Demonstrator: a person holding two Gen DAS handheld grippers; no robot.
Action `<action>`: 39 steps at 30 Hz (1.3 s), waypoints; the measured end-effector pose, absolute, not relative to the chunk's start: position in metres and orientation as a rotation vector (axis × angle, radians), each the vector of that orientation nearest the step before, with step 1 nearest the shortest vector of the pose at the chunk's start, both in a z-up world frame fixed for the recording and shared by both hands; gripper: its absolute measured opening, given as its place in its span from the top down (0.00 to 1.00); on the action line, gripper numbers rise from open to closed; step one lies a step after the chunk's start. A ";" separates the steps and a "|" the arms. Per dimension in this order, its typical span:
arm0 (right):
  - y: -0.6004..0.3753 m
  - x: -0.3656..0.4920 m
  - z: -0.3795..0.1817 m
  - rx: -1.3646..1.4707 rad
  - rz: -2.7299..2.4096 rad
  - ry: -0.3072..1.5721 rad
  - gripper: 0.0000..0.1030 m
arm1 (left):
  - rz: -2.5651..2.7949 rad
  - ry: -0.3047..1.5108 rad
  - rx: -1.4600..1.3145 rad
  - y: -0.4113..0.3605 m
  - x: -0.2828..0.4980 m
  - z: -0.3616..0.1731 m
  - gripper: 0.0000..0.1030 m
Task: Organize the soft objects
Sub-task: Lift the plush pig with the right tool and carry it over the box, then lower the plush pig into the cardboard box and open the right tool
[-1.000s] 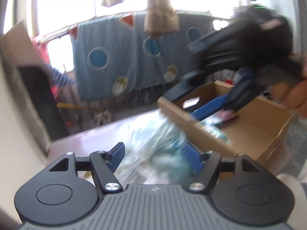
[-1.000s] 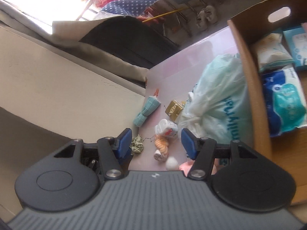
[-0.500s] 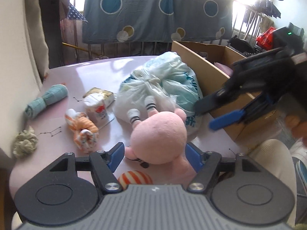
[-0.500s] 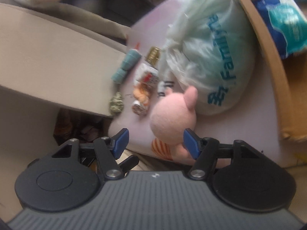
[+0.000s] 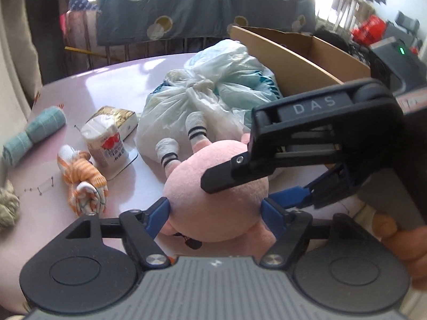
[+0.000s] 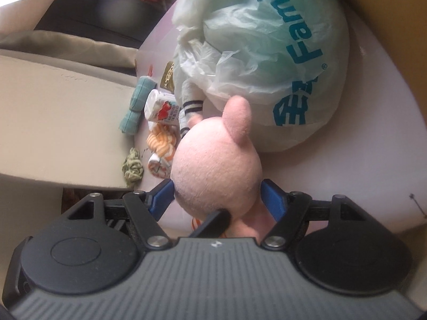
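A pink plush toy [image 5: 213, 186] with striped socks on its legs lies on the pink table [image 5: 106, 85], against a tied white plastic bag [image 5: 202, 98]. My left gripper [image 5: 216, 213] straddles the plush's round body, its jaws opening, the blue pads at the toy's sides without squeezing it. My right gripper [image 5: 237, 192] reaches in from the right over the same toy. In the right wrist view the plush [image 6: 213, 165] sits between the right gripper's [image 6: 217, 194] opening jaws, and a black finger [image 6: 213, 221] of the left gripper crosses below it.
An open cardboard box [image 5: 293, 53] stands behind the bag at the right. Left of the plush lie an orange striped sock bundle [image 5: 82, 184], a tissue pack [image 5: 106, 144], a gold packet [image 5: 117, 114], a teal rolled towel [image 5: 32, 136] and a green scrunchie [image 5: 8, 208].
Both grippers have come down onto the table, and the pink plush now fills the gap between each pair of fingers. The right gripper's jaws have widened.
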State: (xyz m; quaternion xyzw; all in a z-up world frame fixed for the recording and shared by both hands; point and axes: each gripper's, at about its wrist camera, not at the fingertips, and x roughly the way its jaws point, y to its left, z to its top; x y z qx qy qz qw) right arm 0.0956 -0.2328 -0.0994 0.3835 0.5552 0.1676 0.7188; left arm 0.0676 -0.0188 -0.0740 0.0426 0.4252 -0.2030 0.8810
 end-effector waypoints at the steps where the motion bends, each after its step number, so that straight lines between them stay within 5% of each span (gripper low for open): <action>1: -0.233 0.098 -0.101 0.860 0.368 1.223 0.29 | -0.422 0.885 0.079 -0.018 0.068 -0.073 0.27; 13: -0.227 0.077 -0.022 0.759 0.479 1.046 0.36 | -0.422 0.725 0.099 -0.022 0.032 0.002 0.28; 23: -0.380 0.073 0.051 0.839 0.366 0.788 0.38 | -0.657 0.529 0.155 -0.142 0.057 0.066 0.22; 29: -0.474 0.091 0.034 0.923 0.241 0.773 0.38 | -0.643 0.596 0.177 -0.192 0.085 0.044 0.22; 39: -0.496 0.195 -0.065 0.890 0.083 1.003 0.35 | -0.487 0.716 0.164 -0.142 0.113 0.011 0.22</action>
